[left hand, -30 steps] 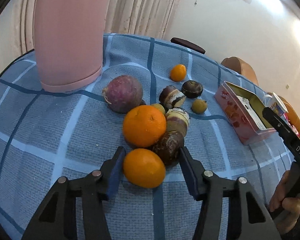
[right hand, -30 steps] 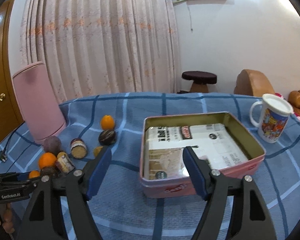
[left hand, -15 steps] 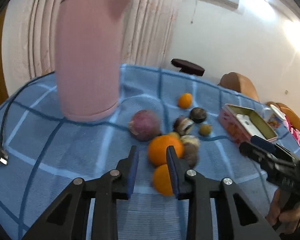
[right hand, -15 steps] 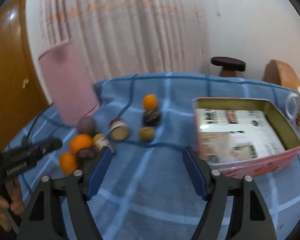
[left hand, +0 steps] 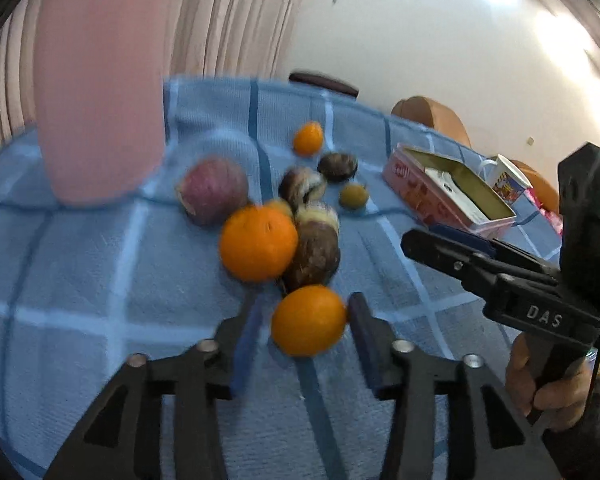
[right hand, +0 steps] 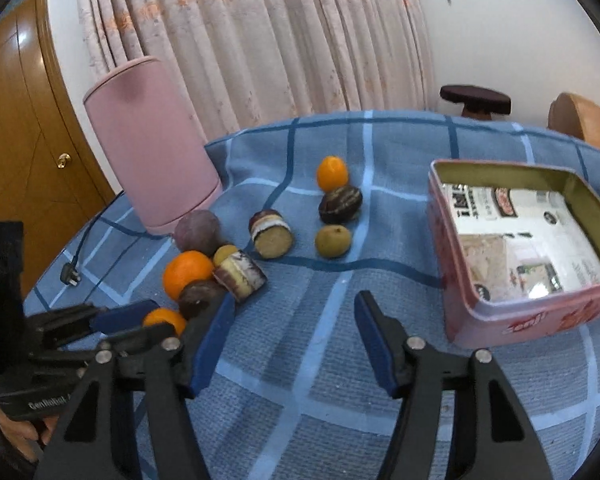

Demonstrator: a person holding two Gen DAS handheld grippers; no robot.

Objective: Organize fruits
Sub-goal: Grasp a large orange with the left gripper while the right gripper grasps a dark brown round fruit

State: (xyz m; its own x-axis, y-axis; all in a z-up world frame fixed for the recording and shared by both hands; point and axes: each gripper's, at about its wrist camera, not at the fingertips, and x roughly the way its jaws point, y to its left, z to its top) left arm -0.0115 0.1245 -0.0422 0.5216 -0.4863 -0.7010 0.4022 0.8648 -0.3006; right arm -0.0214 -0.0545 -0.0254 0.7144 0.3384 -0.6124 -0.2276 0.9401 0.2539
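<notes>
**Inspector:** Report the left gripper point(left hand: 304, 330).

**Operator:** My left fingers stand apart on either side of the nearest orange point(left hand: 309, 319), which sits low between the blue pads point(left hand: 246, 340). The view is blurred; the right pad looks to be at the skin, the left pad shows a gap. I cannot tell whether the fruit is lifted or resting on the tablecloth point(left hand: 80, 280). I log the fingers as released, not clamped.

**Inspector:** And the right gripper point(right hand: 294, 344)?

**Operator:** Spread wide, holding nothing, over bare blue checked cloth near the middle of the table.

**Inspector:** Locate the fruit.

**Operator:** Just beyond the nearest orange lies a dark brown fruit point(left hand: 314, 256), touching a larger orange point(left hand: 259, 243) on its left. A purple round fruit point(left hand: 214, 191) sits farther left, near the base of the pink jug point(left hand: 100, 80). Two cut pieces with pale faces point(right hand: 240, 274) point(right hand: 272, 234) lie beside the cluster. Farther off, in a short line, a small orange point(right hand: 332, 173), a dark round fruit point(right hand: 340, 204) and a greenish-yellow one point(right hand: 333, 241).

**Inspector:** Other items?

**Operator:** A pink tin point(right hand: 500, 320) stands open on the right, with printed packets inside. A mug point(left hand: 506, 178) sits just behind it. A plug point(right hand: 70, 278) with its cord lies at the left edge of the table.
</notes>
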